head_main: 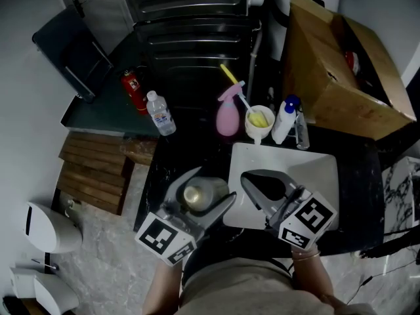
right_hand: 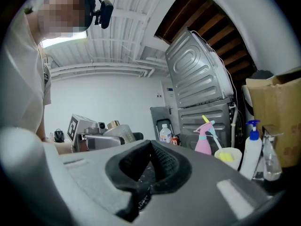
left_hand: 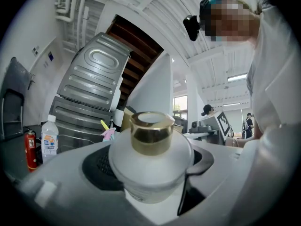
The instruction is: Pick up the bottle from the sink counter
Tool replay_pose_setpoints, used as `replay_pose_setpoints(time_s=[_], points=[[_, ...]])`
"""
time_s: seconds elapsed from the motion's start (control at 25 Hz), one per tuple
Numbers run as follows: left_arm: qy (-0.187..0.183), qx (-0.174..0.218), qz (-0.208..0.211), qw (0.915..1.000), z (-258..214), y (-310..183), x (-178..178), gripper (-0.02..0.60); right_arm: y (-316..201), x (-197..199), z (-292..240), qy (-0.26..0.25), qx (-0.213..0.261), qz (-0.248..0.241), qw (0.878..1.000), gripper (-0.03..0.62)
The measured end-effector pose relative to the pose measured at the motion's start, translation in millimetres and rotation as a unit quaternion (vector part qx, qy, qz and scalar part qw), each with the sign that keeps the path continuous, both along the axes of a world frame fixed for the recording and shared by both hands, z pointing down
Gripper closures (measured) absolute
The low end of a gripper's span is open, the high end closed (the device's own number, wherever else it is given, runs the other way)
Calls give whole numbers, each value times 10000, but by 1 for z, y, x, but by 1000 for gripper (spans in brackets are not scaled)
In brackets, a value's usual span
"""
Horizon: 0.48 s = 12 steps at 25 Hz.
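White gold-capped bottle [left_hand: 150, 166] gripped between jaws of left claw [head_main: 211, 186] | right claw [right_hand: 149, 147] beside it, closed, empty | pick apparently done; lift-off unclear

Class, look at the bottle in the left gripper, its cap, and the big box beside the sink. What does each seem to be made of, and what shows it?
Bottle: matt white, perhaps plastic or frosted glass; the surface is smooth with little shine.
Cap: gold and metallic-looking; it catches the light.
Box: brown cardboard; dull surface with folded flaps.
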<state>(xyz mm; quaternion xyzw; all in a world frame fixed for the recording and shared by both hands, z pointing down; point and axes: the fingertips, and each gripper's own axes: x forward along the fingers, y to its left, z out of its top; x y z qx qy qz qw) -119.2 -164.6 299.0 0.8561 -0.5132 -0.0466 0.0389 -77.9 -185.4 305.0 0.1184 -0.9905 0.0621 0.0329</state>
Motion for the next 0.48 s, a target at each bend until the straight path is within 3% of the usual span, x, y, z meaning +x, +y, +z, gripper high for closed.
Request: replay_pose_setpoints(time_s=[0.48], points=[[-51,-117,-77,9999,4,-3,-8,235,-10,4,8,165,-31,51,9998,592]])
